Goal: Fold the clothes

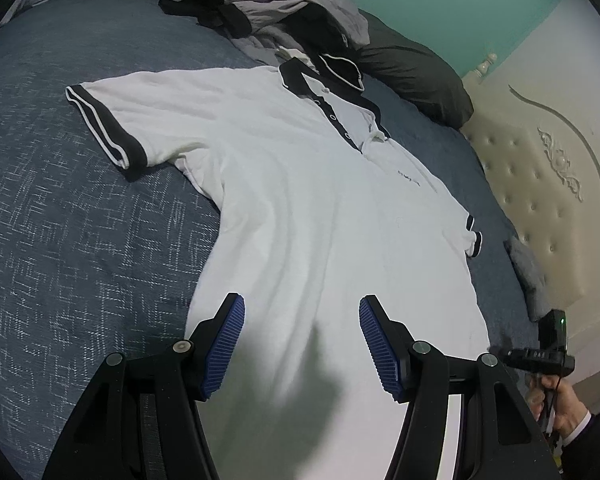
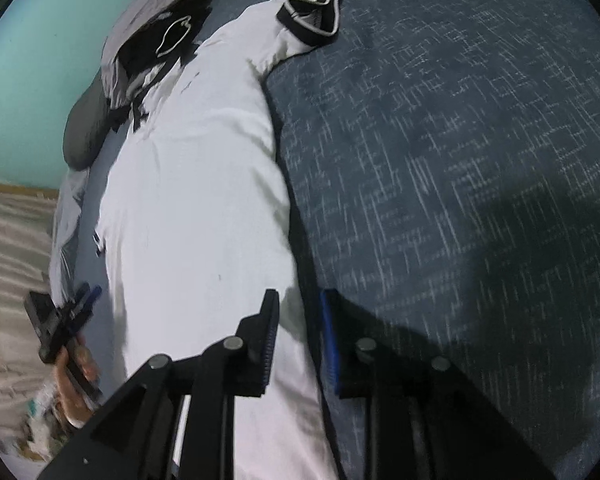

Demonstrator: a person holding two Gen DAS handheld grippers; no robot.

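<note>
A white shirt (image 1: 300,208) lay flat on the bed (image 1: 80,220); left gripper (image 1: 301,344) fingers spread above its hem, right gripper (image 2: 299,344) fingers nearly together, straddling the side edge, best pinched squarely.

Nothing can be read with certainty. The white polo shirt (image 1: 300,208) carries a small dark line of script on its chest, right of the button placket, but it is too small and blurred to make out.
</note>
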